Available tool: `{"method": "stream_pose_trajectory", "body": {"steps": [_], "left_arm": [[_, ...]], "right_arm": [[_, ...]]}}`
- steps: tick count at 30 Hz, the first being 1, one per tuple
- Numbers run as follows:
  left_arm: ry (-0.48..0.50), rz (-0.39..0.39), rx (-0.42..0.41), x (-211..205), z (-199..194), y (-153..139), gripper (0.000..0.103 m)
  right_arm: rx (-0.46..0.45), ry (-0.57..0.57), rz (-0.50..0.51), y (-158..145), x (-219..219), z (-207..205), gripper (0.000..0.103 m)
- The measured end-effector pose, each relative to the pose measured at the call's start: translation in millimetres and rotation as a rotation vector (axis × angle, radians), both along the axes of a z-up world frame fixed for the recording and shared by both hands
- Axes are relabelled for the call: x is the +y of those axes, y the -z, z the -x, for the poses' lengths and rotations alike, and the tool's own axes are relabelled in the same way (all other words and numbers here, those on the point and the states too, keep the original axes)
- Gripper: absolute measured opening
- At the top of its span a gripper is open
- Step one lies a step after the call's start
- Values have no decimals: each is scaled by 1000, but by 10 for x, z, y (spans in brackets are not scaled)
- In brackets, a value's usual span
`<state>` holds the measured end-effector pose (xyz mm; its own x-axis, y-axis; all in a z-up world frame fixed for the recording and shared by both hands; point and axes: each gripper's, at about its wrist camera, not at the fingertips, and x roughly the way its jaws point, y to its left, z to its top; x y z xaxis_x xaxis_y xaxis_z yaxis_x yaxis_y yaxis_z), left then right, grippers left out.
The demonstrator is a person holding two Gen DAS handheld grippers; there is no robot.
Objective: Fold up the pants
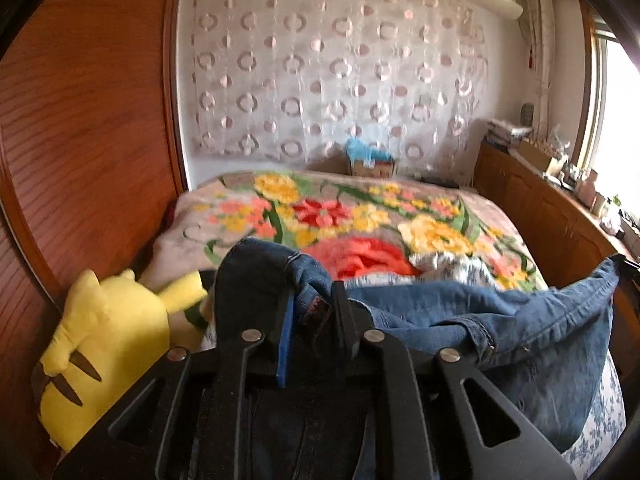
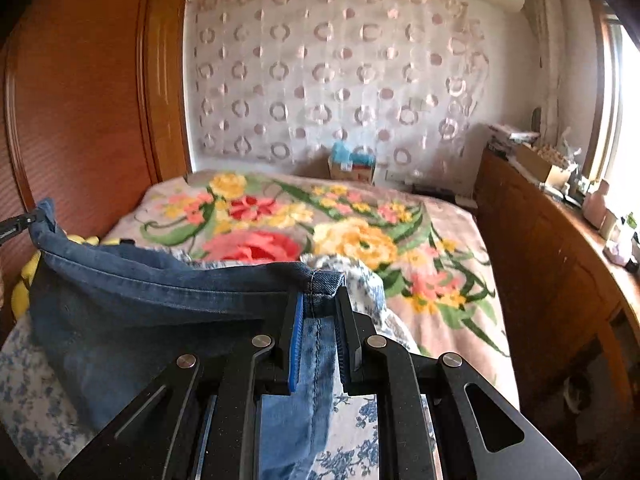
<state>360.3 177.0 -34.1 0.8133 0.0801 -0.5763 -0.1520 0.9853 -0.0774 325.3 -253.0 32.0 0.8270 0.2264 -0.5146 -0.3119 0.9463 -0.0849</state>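
1. The left gripper (image 1: 312,312) points forward and somewhat downward over the bed, its jaws pinching one corner of the blue jeans (image 1: 500,320) at a thick seamed edge.
2. The right gripper (image 2: 318,312) is angled the same way, its jaws pressed together on the opposite corner, at a stitched seam.
3. The jeans hang between the two grippers, lifted above the near end of the bed; their top edge runs left to right and the rest of the denim drops down towards the blue-and-white floral sheet (image 2: 24,400).
4. A yellow plush toy (image 1: 104,356) lies near left against the wooden headboard (image 1: 80,120).
5. A flowered blanket (image 2: 360,240) covers the far part of the bed, with a crumpled white-and-blue cloth (image 1: 452,266) on it just beyond the jeans.
6. A wooden cabinet (image 2: 540,248) stands on the right, and a cardboard box (image 2: 352,168) sits beyond the bed by the circle-patterned curtain (image 1: 340,72).
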Motion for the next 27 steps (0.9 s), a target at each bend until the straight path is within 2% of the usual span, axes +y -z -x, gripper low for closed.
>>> {"method": "stream_pose_trajectory", "body": {"steps": [2,4,6,11,14,21,27], "left_arm": [[-8,10,7,22,-5,11,26],[-4,41,0,87,58,10,53],[15,61,10,120,118,20,62],[11,2,30,71,256,44,64],[10,-43,44,46,379,100,64],[6,-31,83,146,544,293,64],[0,-21,113,163,627,467,64]], "right_arm": [[21,14,11,65,55,-119,15],[44,29,20,121,100,-224,15],[68,45,23,137,140,-316,15],[112,79,4,81,247,-599,15],[116,90,-8,-42,191,-698,24],[150,67,-17,-34,5,-428,45],[215,58,-15,38,-149,-119,47]]}}
